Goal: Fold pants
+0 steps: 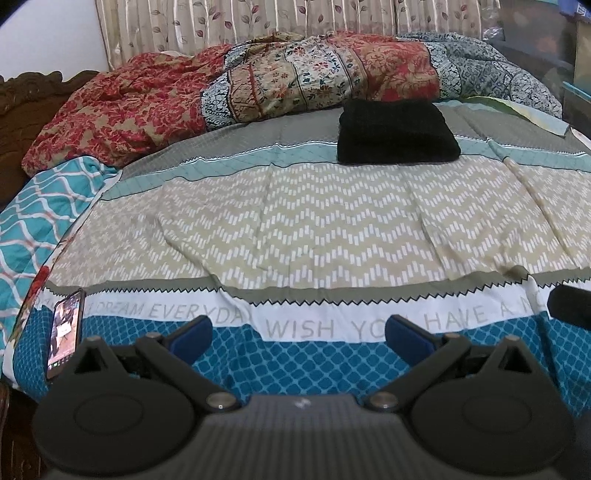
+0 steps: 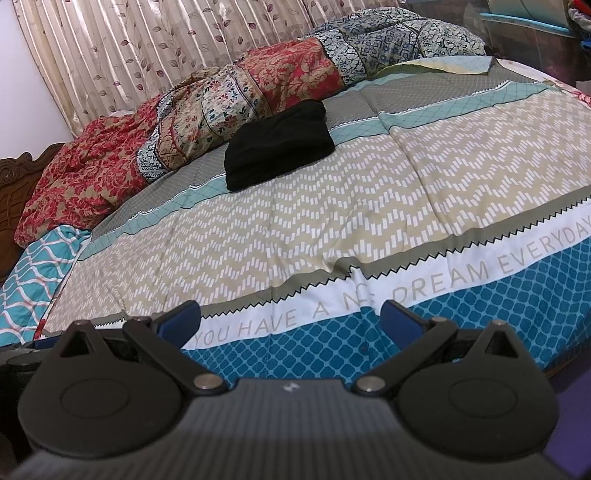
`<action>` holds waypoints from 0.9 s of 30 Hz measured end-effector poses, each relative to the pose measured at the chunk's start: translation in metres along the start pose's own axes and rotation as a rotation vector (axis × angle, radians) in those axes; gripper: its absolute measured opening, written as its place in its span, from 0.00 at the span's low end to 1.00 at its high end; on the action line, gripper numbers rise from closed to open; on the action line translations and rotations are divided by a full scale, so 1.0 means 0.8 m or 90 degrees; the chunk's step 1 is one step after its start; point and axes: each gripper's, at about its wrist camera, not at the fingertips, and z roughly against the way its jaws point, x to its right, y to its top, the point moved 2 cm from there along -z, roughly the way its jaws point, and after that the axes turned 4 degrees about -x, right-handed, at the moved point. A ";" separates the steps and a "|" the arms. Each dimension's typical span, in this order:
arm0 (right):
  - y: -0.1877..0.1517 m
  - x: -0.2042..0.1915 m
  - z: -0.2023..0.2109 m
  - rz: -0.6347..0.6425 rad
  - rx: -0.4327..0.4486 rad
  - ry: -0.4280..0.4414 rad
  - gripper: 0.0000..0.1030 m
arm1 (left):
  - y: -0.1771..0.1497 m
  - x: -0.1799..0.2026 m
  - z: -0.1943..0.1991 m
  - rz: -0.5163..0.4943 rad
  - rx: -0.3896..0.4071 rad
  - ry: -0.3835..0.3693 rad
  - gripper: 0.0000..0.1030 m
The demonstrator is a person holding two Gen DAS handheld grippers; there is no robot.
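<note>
Two gripper-mounted views over a bed w/ a patterned bedspread (image 1: 332, 229). Landmark: the black pants (image 1: 397, 131), already folded into a compact stack, sitting on the far grey band of the bedspread.

Left to right, relative to the pants: a phone (image 1: 65, 332) w/ lit screen lies well to their near-left, at the bed's near edge. A teal wavy-print cloth (image 1: 48, 206) is bunched to their left. A red-and-floral quilt (image 1: 221, 85) is heaped just behind and left of the pants, prob. touching the back edge. A leaf-print curtain (image 1: 240, 22) hangs behind it.

The left gripper (image 1: 298, 334) hovers at the near edge, well short of the pants, jaws spread, nothing held. The right gripper (image 2: 291, 320) is likewise spread and empty, also well short of the pants (image 2: 279, 146).

Judgement: folding looks done or nearly so. Risks from here: re-gripping only the top layer would peel the stack open; approaching from behind could snag the quilt, since it crowds the pants' far side; a low sweep by the left gripper could knock the phone off the edge.
</note>
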 end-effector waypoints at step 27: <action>-0.002 0.002 -0.008 -0.010 -0.015 -0.005 1.00 | -0.001 0.005 -0.011 -0.015 -0.028 0.002 1.00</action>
